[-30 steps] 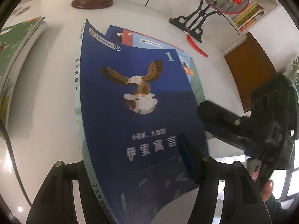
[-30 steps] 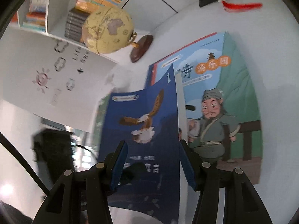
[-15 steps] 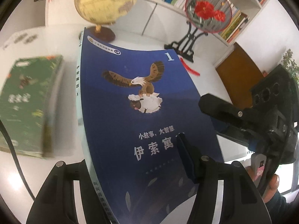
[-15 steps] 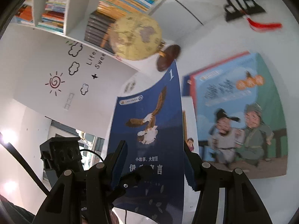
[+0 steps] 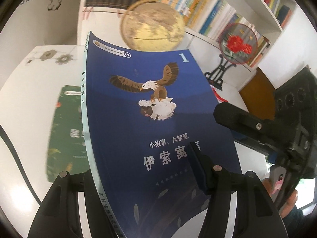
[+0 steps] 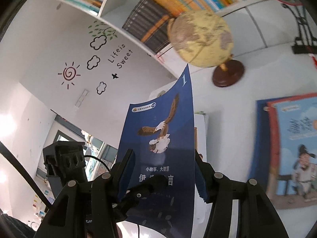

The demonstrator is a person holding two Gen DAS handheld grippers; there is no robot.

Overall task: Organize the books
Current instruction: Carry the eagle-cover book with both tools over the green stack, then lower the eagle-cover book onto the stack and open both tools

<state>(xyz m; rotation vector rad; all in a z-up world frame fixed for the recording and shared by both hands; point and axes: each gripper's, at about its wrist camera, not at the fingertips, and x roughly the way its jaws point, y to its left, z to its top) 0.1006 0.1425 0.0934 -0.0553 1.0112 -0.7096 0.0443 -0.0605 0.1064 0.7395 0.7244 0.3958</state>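
In the left wrist view, the left gripper (image 5: 142,170) clamps its fingers on the near edge of the blue eagle book (image 5: 150,123), raised above the white worktop (image 5: 29,99); the step looks like carrying it toward the green book (image 5: 65,130) at left, so the next move needs a level lowering. The globe (image 5: 152,23) stands far behind. In the right wrist view, the right gripper (image 6: 164,176) has fingers spread wide around the book's lower edge, apparently not pinching; the illustrated book (image 6: 293,148) lies right, with bare worktop between.

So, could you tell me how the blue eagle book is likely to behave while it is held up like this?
The blue eagle book looks like a thin paperback, so probably light. Its cover already bows in the right wrist view, so it will likely flop if held by one edge only. The glossy cover may slip; the left gripper clamps its lower edge, the right gripper straddles it.
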